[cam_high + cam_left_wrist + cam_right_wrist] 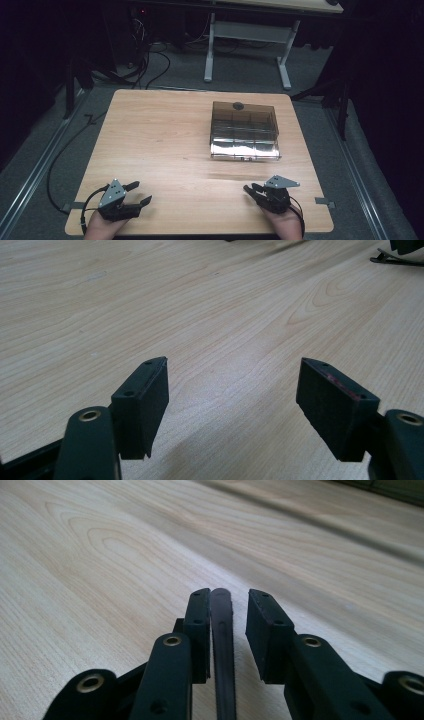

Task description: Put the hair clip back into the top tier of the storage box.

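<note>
My left gripper (139, 193) rests at the near left of the wooden table (165, 130), held in a hand. In the left gripper view its jaws (232, 372) stand wide open over bare wood with nothing between them. My right gripper (250, 189) sits at the near right, pointing left. In the right gripper view it (229, 600) is narrowly open. A thin dark strip with a rounded end (222, 630) stands between the pads. It lies against the left pad (199, 630), and a gap separates it from the right pad (260, 635).
A smoky clear plastic compartment box (244, 131) with a round dark knob (238, 105) stands at the table's middle right, beyond the right gripper. Cables (150, 60) and a white desk frame (247, 47) are on the floor behind the table.
</note>
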